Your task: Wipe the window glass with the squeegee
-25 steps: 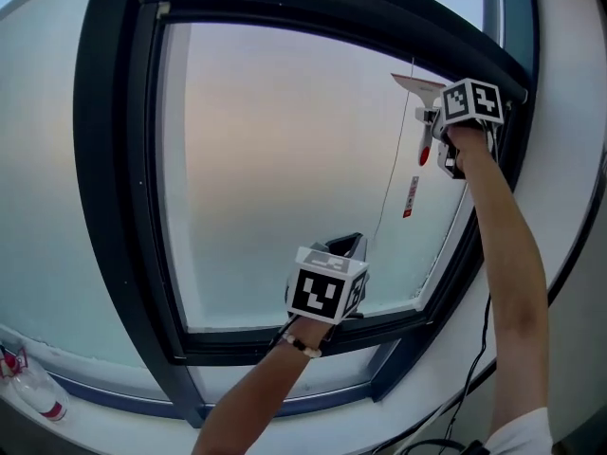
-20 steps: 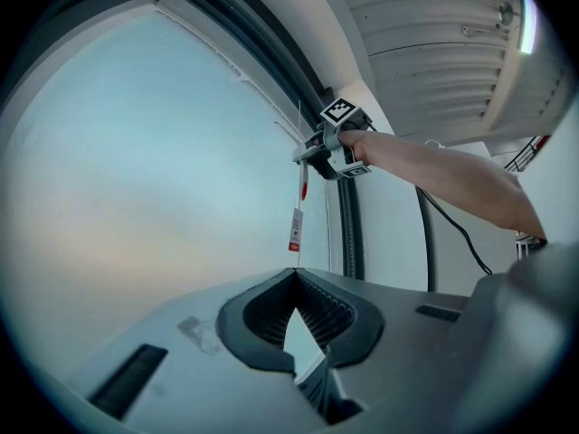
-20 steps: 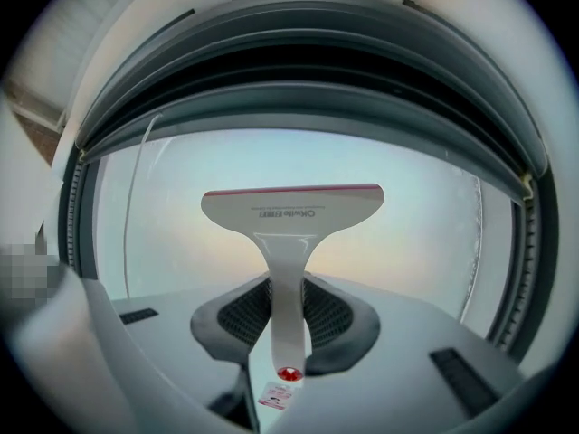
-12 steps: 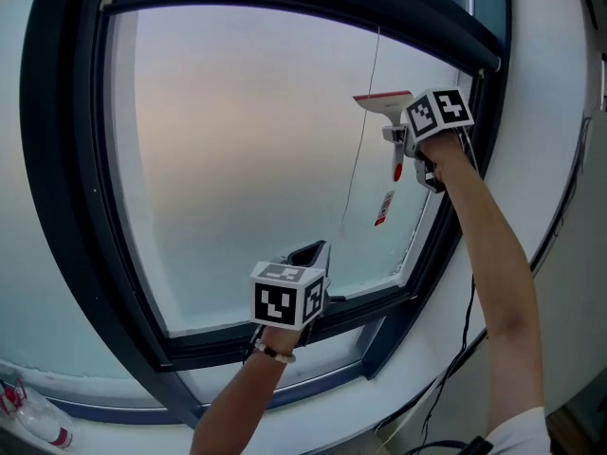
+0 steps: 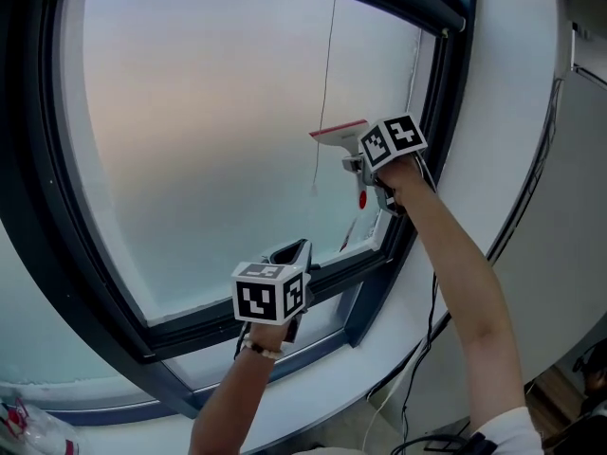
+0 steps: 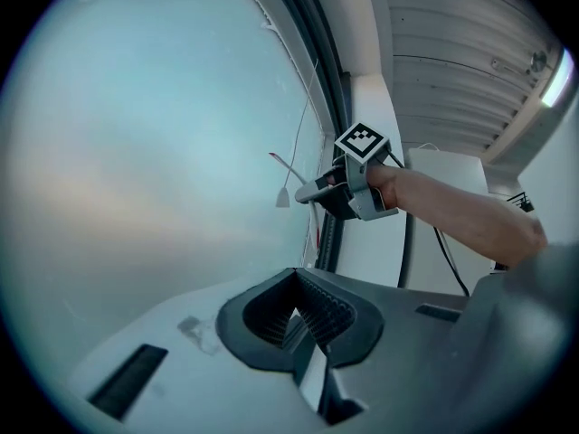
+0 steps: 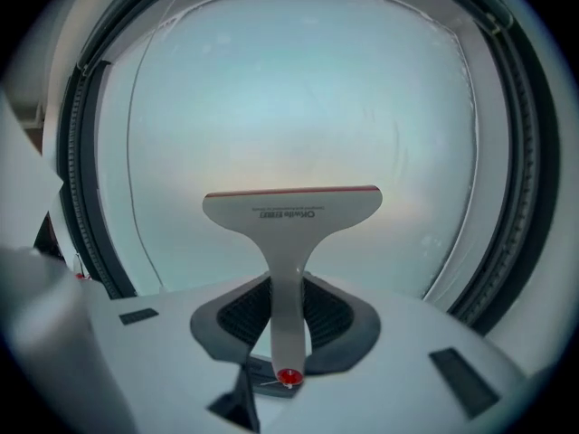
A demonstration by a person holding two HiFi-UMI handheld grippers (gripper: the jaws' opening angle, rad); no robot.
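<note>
A white squeegee (image 5: 340, 133) with a red blade edge is pressed against the frosted window glass (image 5: 209, 131) near its right side. My right gripper (image 5: 365, 164) is shut on its handle. In the right gripper view the squeegee (image 7: 291, 215) stands upright between the jaws of the right gripper (image 7: 288, 310), blade edge on the glass (image 7: 298, 98). My left gripper (image 5: 289, 254) is shut on nothing, low by the bottom frame. In the left gripper view the left gripper (image 6: 294, 319) points along the pane toward the squeegee (image 6: 288, 165).
A dark window frame (image 5: 432, 131) surrounds the pane. A thin cord (image 5: 325, 83) hangs in front of the glass, just left of the squeegee. Below runs a white sill (image 5: 313, 387). A plastic bottle (image 5: 24, 429) lies at the bottom left. A black cable (image 5: 427, 339) hangs down the wall.
My right gripper has drawn the squeegee down the glass from near the top right corner to mid-height. The left gripper has stayed by the bottom frame.
</note>
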